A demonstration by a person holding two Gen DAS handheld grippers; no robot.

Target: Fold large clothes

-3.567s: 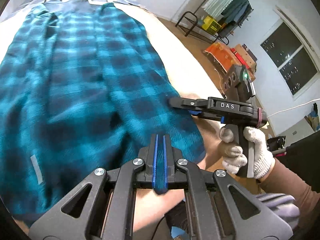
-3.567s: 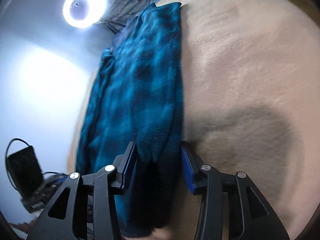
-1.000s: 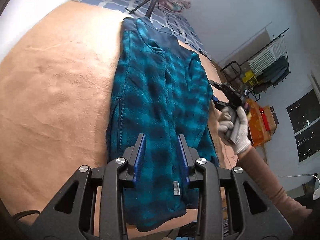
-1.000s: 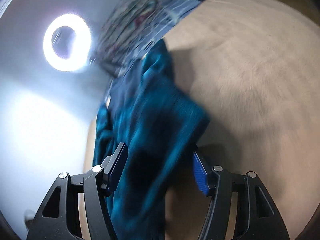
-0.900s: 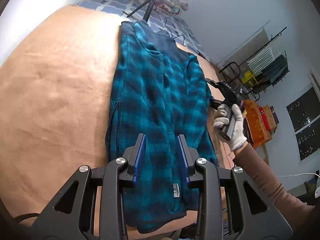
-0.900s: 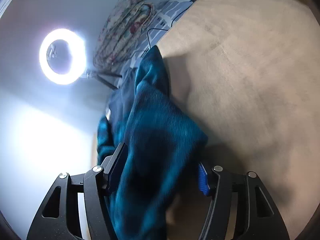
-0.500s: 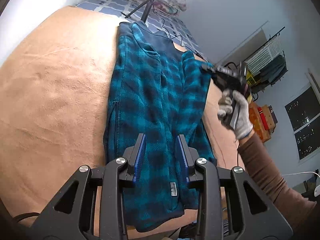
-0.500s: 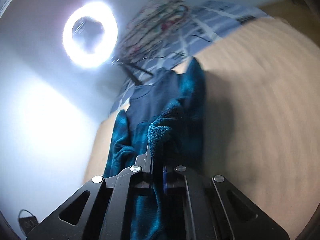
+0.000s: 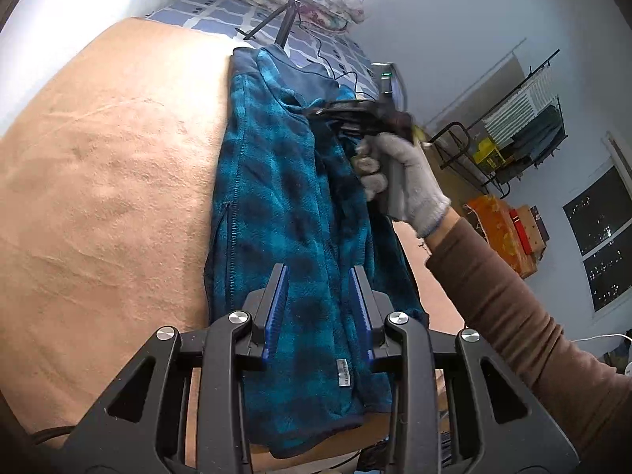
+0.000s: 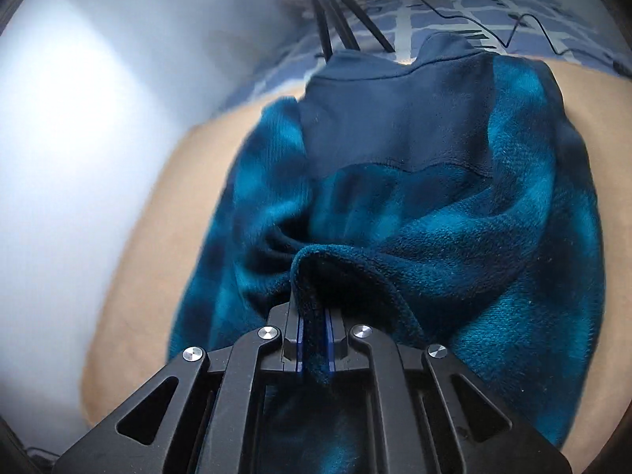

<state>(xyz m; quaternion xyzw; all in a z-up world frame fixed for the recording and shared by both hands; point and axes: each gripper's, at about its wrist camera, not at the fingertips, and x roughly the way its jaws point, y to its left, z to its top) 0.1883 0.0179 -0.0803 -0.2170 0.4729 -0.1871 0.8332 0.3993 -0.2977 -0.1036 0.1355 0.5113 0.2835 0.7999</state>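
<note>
Fleece jacket [image 9: 284,213], teal and dark plaid with a navy yoke and collar, lies lengthwise on a tan blanket [image 9: 102,181]; collar toward 12 o'clock, hem toward 6 o'clock at the near edge of the bed. Small white label near the hem.

Right gripper [image 10: 314,339]: blue pads pinch a thick fold of the jacket's edge, fabric between them; the jaws are easing open slightly while the cloth sits clamped. In the left wrist view this gripper [image 9: 316,112] is blurred, held by a white-gloved hand [image 9: 399,181] with a brown sleeve at about 3 o'clock of the jacket, over its upper part.

Left gripper [image 9: 318,308]: jaws spread partway, hanging above the lower part of the jacket, nothing between the pads.

Ring light on a tripod [image 9: 276,23] stands at 12 o'clock beyond the collar. Clothes rack [image 9: 525,126] at 2 o'clock.
</note>
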